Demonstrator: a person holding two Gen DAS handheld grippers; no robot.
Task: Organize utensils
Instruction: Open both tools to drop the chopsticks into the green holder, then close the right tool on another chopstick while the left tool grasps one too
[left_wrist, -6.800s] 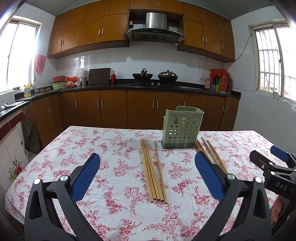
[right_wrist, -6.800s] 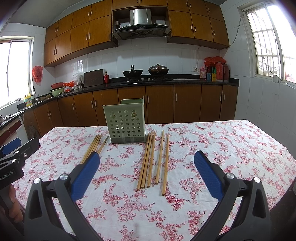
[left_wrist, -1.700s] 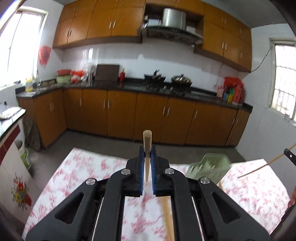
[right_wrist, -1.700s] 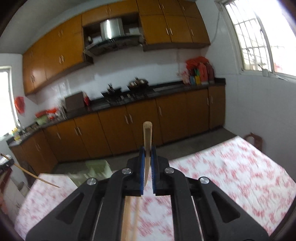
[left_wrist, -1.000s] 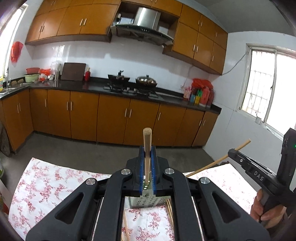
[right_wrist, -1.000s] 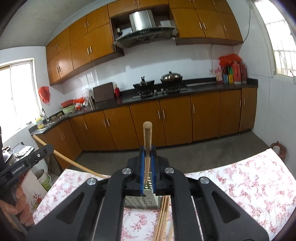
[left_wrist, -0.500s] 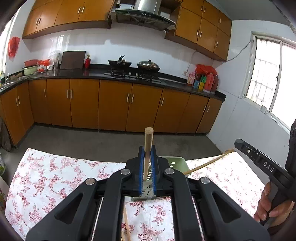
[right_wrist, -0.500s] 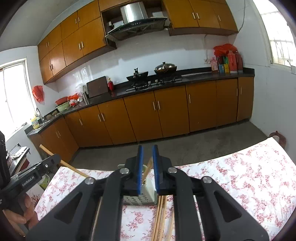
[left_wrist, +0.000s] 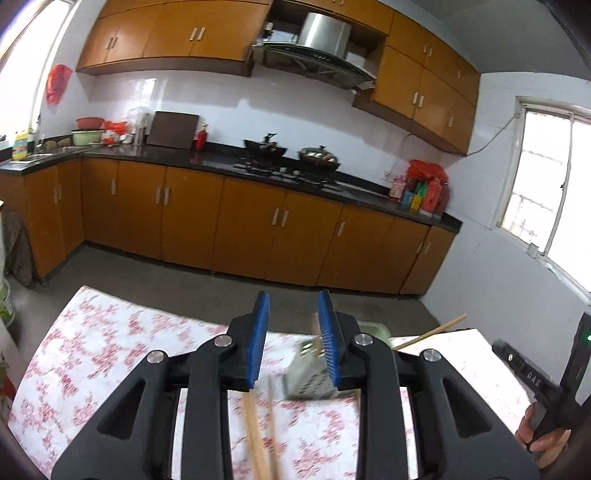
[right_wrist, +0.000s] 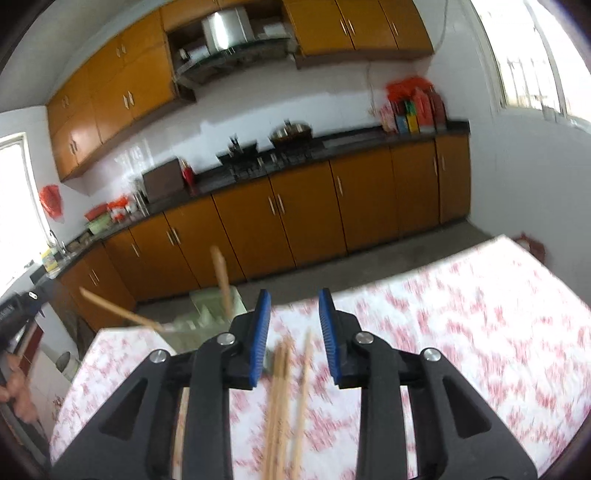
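Left gripper (left_wrist: 292, 334): blue pads parted, nothing between them, held above the desk (left_wrist: 92, 343) with its red-flowered cloth. Just beyond its right pad, the green perforated holder (left_wrist: 314, 376) stands on the desk, blurred; one chopstick (left_wrist: 315, 334) rises from it close by that pad, and a second chopstick (left_wrist: 430, 331) leans out of it to the right. Below the gripper, loose chopsticks (left_wrist: 258, 432) lie on the cloth, pointing toward the holder. At the far right edge, the right gripper (left_wrist: 532, 376) shows from the side with the person's hand (left_wrist: 541, 439) on its handle. Right gripper (right_wrist: 292, 334): pads likewise parted and empty, over the desk (right_wrist: 480, 332). Ahead and to its left, the holder (right_wrist: 207, 314), with one chopstick (right_wrist: 221, 280) standing nearly upright in it and another (right_wrist: 118, 308) slanting out to the left. Under the gripper, a loose bundle (right_wrist: 284, 398) of chopsticks lies on the cloth, heavily blurred. Left edge: part of the left gripper (right_wrist: 18, 299) and a hand (right_wrist: 18, 384). Background, both views: brown cabinets (left_wrist: 240, 225), a black counter (left_wrist: 221, 160) with pans, a range hood (left_wrist: 317, 40).
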